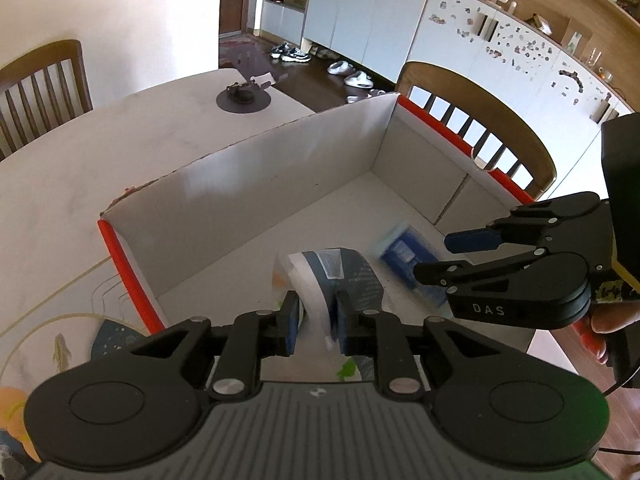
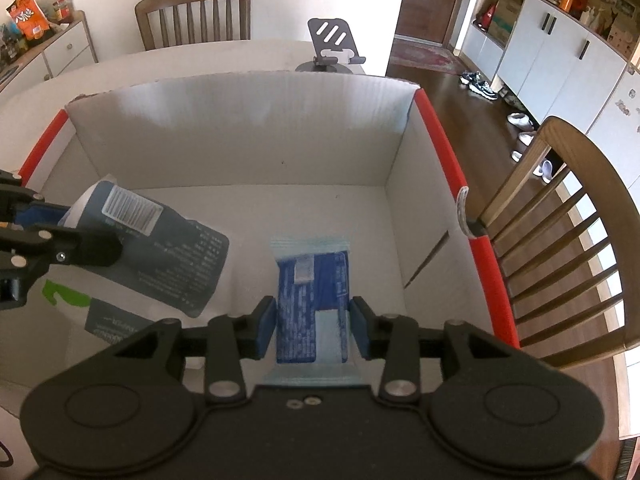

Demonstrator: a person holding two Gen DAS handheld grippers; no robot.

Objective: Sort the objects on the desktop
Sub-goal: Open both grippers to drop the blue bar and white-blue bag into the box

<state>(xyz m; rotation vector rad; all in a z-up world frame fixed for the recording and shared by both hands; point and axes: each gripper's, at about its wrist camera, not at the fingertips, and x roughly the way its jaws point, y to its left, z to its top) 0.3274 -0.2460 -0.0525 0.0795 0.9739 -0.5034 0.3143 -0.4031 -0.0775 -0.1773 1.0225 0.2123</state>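
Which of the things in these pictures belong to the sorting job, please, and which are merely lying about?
Part of the job:
- cardboard box
- blue packet, between the right gripper pads
- grey pouch, at the left gripper

Just lying about:
- phone stand on the table
- chairs
- shoes on the floor

A grey phone stand [image 2: 335, 46] sits on a round base near the far edge of the bench [image 1: 120, 152]. Wooden slat-back chairs [image 2: 194, 12] stand at the bench's far and right sides. White cabinets [image 1: 360, 12] line the wall, with shoes [image 1: 290, 53] and white slippers [image 1: 352, 74] on the dark wood floor below. A snack bag [image 2: 28, 16] tops a side cabinet.
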